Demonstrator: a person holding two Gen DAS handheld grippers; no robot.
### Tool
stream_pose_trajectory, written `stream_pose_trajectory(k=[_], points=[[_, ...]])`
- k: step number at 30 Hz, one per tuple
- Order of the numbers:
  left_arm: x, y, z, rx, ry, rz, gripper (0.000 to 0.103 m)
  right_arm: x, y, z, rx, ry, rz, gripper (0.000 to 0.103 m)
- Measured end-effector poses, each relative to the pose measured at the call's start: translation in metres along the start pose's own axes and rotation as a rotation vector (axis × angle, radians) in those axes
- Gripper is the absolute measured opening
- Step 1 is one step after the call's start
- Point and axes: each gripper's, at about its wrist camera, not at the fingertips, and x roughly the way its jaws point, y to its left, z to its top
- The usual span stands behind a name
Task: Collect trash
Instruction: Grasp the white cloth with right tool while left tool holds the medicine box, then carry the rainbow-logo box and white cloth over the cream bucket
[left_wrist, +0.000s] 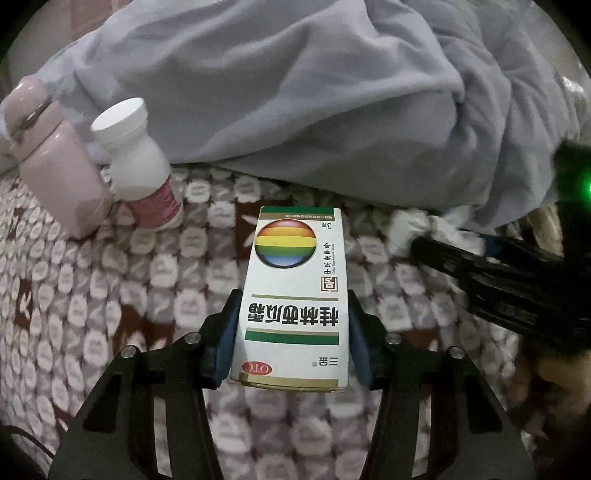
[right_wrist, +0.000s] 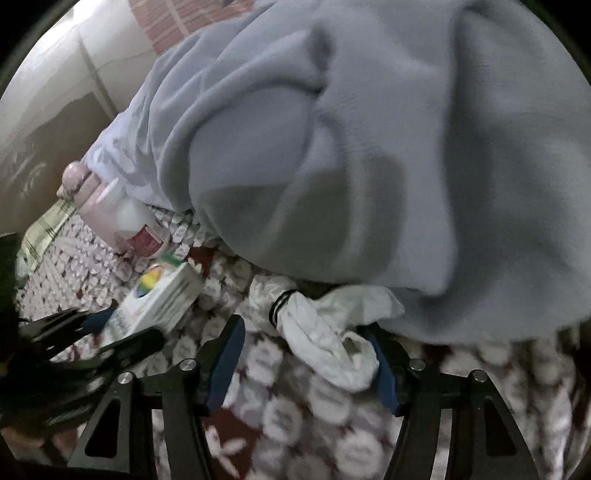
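Gripping a medicine box (left_wrist: 293, 295), left tongs (left_wrist: 291, 332) pinch it.

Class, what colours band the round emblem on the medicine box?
Red, orange, yellow, green and blue stripes on the medicine box; clearest in the left wrist view.

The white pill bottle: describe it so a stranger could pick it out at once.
Start at the big grey-blue blanket heaped on the patterned bedspread. At its left edge stand two containers, touching. The white pill bottle is the right one, with a flat white cap and red label, unlike the plain pink flask.
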Motion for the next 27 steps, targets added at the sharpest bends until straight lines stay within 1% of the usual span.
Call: stream_pose_trajectory(k=[1,2,3,4,7,10,14,19,23,27], points=[[-0.004,-0.001,-0.004,0.000,-0.004,0.002,0.050,0.002,0.002,-0.001,-0.010,-0.005,-0.016,0.037],[-0.009,-0.002,-0.008,0.004,-0.015,0.010,0.050,0.002,0.004,-0.002,-0.017,-0.008,-0.019,0.031],[-0.015,-0.004,-0.011,0.009,-0.026,0.016,0.050,-0.002,0.004,-0.005,-0.011,-0.017,-0.006,0.028],[-0.018,-0.004,-0.013,0.008,-0.035,0.016,0.050,-0.009,0.002,-0.008,-0.003,-0.030,0.007,0.018],[-0.033,-0.012,-0.026,-0.021,-0.043,-0.010,0.050,-0.036,-0.002,-0.018,0.009,-0.054,0.029,0.017],[-0.044,-0.037,-0.036,-0.020,-0.056,-0.014,0.050,-0.065,-0.007,-0.033,0.012,-0.063,0.033,0.017],[-0.059,-0.065,-0.049,-0.010,-0.061,-0.033,0.050,-0.101,-0.019,-0.058,0.053,-0.074,0.058,0.017],[-0.082,-0.114,-0.066,0.064,-0.082,-0.037,0.050,-0.151,-0.033,-0.094,0.063,-0.100,0.021,0.017],[-0.087,-0.151,-0.075,0.113,-0.090,-0.060,0.050,-0.186,-0.048,-0.122,0.090,-0.127,-0.014,0.017],[-0.094,-0.194,-0.084,0.158,-0.090,-0.097,0.050,-0.224,-0.070,-0.149,0.131,-0.158,-0.051,0.017]])
